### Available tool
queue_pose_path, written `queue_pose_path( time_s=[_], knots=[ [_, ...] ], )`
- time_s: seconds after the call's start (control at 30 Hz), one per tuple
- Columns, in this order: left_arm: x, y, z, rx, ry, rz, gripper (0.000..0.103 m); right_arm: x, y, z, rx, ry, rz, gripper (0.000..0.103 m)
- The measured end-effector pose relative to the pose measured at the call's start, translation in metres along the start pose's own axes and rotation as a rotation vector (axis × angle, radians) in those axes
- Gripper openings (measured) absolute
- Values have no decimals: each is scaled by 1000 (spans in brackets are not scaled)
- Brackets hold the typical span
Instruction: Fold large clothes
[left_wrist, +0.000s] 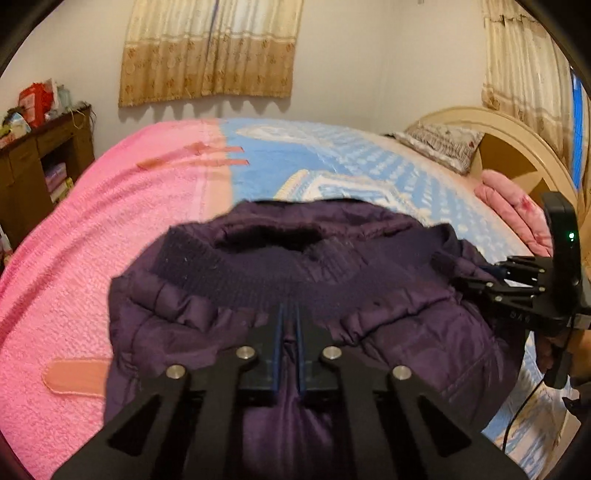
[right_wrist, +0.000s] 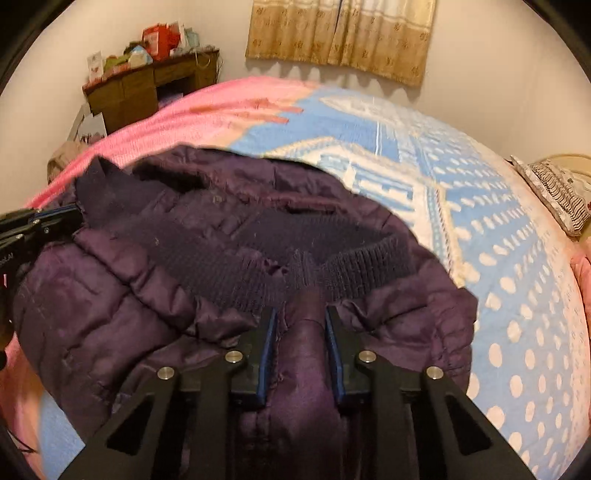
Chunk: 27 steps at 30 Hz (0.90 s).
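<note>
Purple jacket (left_wrist: 406, 343) on bed (left_wrist: 74, 258), hem held up.
L gripper (left_wrist: 290, 314) + R gripper (right_wrist: 300, 317) both clamped on its fabric.

Glossy quilted jacket (left_wrist: 406, 350), ribbed knit hem (right_wrist: 229, 273)

Left black two-finger gripper with blue pads (left_wrist: 290, 314): jaws nearly together, pinching a thin fold of the dark purple padded jacket (left_wrist: 406, 332), pitched down and forward. Right black gripper with blue pads (right_wrist: 300, 314): jaws narrowly apart, clamped on a thicker ridge of the same jacket, pitched down too. Right unit sits at far right of the left view; a hand (left_wrist: 580, 350) grips its handle, probably, edge is blurred.
</note>
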<state>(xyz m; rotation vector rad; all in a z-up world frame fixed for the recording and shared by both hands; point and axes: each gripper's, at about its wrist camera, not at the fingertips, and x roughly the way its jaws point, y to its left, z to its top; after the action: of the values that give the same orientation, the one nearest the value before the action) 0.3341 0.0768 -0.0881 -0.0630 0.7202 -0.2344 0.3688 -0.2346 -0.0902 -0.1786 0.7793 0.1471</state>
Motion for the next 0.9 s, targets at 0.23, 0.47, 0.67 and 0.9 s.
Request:
queue_pose_path(
  time_s=[0.23,0.47,0.67,0.9],
  knots=[
    [-21,-3,32,42,-130,75,1,-33,-10,21,43,-154,-37,23],
    [7,29,36,1,0,255,59,-21,-9,16,39,-122,-27,23],
    [16,50,16,-35,48,175,77,-3,-15,0,55,-85,-6,23],
    [9,50,15,-28,6,161,29,-24,-14,2,73,-163,-14,23]
  ],
)
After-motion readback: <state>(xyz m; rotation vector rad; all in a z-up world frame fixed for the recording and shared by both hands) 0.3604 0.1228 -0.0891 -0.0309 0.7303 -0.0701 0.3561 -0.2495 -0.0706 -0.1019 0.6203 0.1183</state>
